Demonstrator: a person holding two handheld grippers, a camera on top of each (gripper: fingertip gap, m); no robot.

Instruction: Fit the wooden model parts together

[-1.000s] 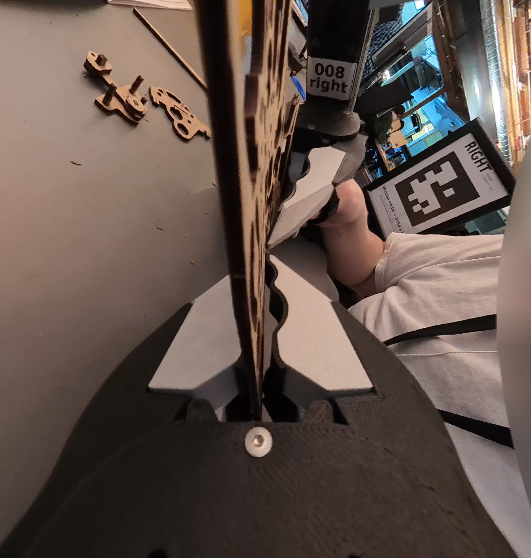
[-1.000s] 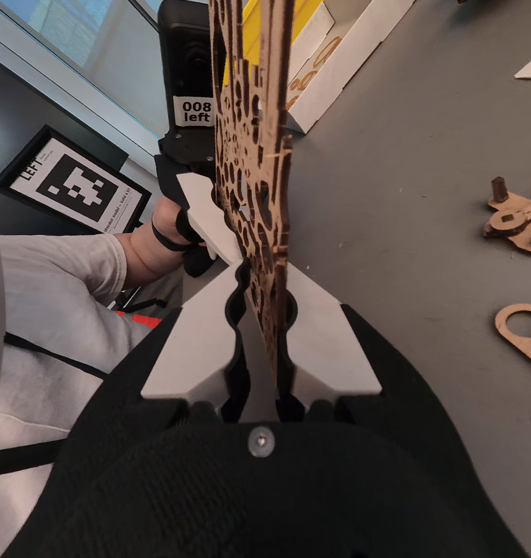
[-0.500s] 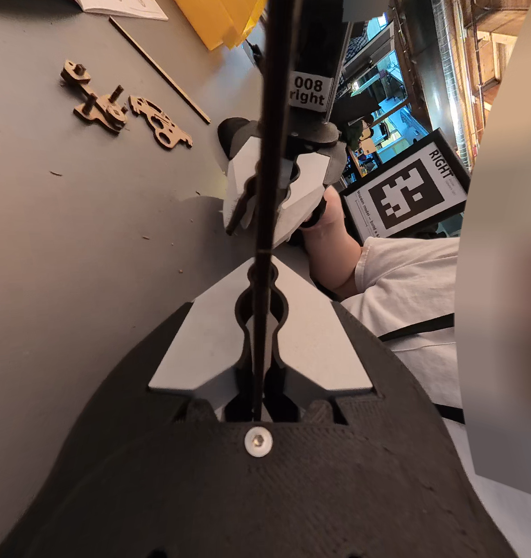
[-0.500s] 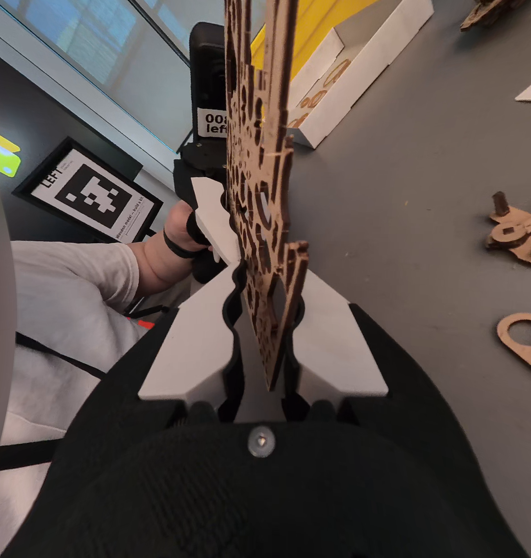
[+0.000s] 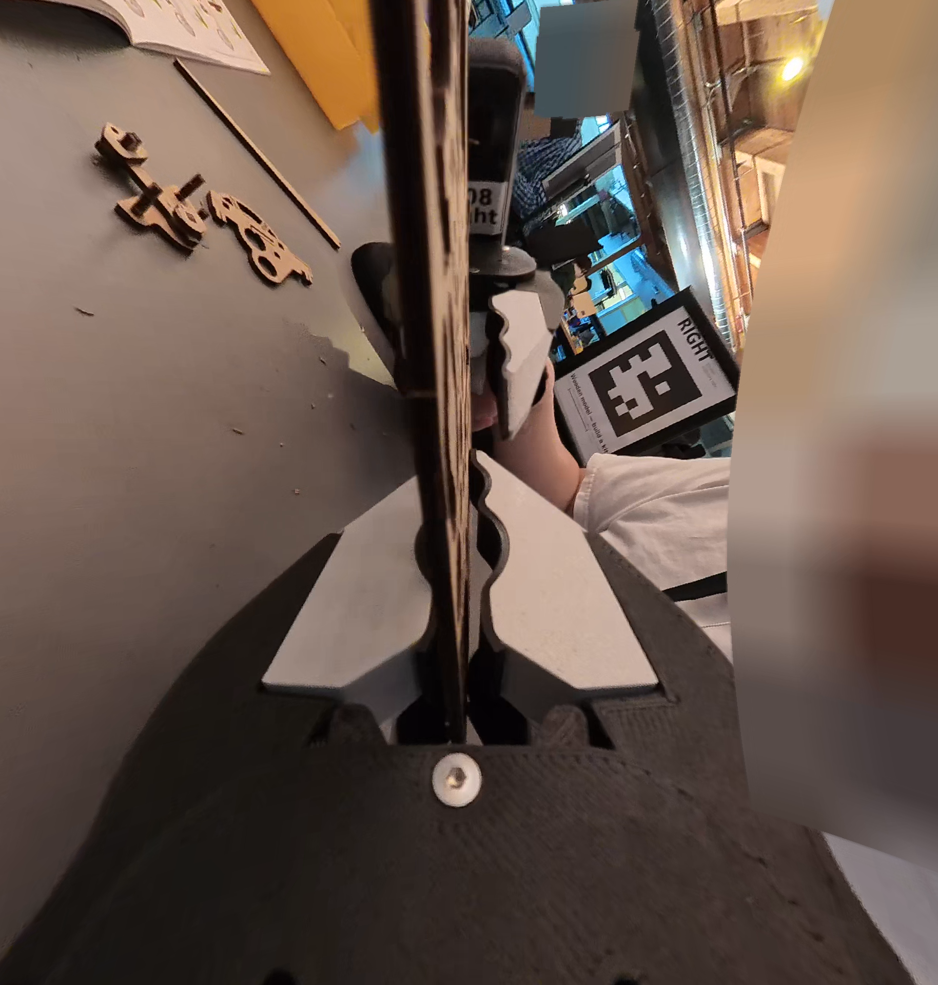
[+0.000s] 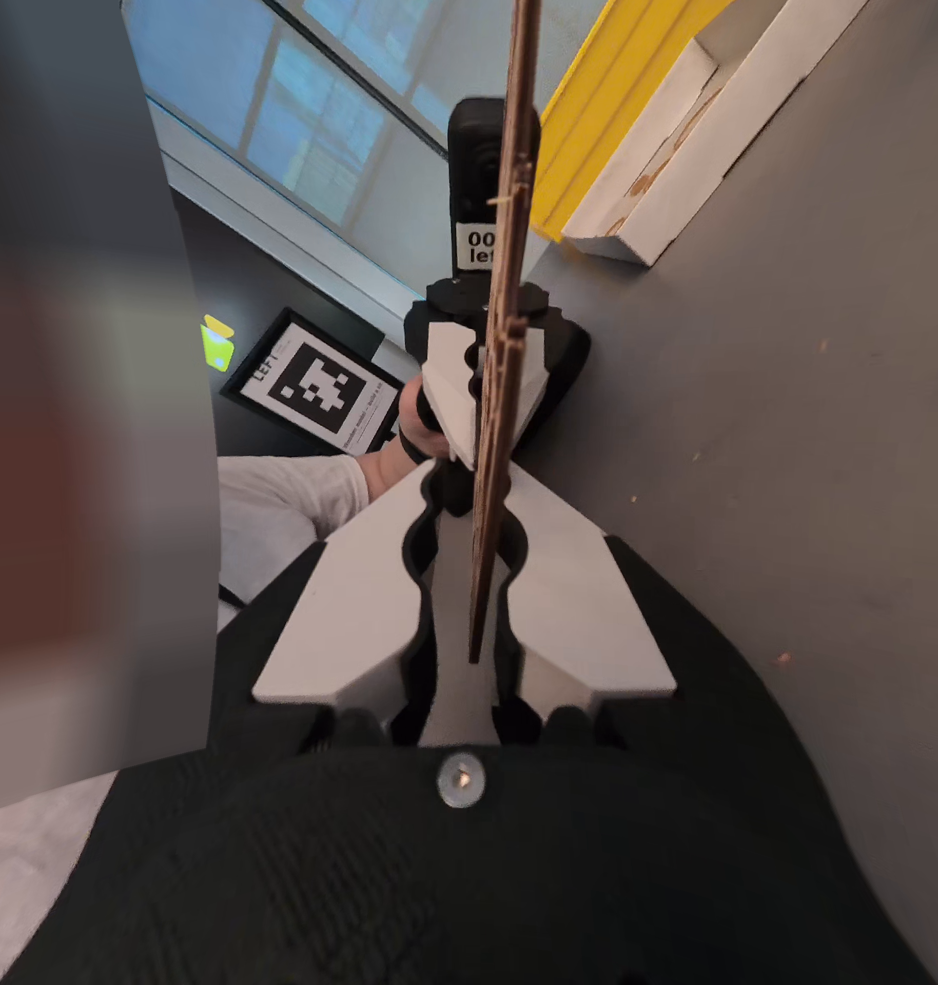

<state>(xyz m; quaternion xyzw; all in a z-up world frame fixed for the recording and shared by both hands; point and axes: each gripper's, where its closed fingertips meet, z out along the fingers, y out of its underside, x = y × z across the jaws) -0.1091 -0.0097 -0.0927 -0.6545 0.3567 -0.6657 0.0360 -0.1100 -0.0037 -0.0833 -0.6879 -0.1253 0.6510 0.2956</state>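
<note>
A thin laser-cut wooden sheet with several cut-outs stands on edge between both grippers. My left gripper is shut on its one end; the sheet runs back to the base of the jaws. In the right wrist view the sheet shows edge-on. My right gripper is open around its other end: the sheet lies against the right finger, with a gap to the left finger. The left gripper faces me there; the right gripper shows beyond the sheet in the left view.
On the grey table lie a small assembled wooden part, a flat cut-out piece, a thin wooden stick and a booklet. A white box beside yellow packaging stands farther off. A person's sleeve is close. My two grippers' fingertips are within a few centimetres of each other.
The sheet has turned fully edge-on in the right wrist view, and the loose parts have left that view. The left gripper still holds the sheet; both grippers have swung slightly.
</note>
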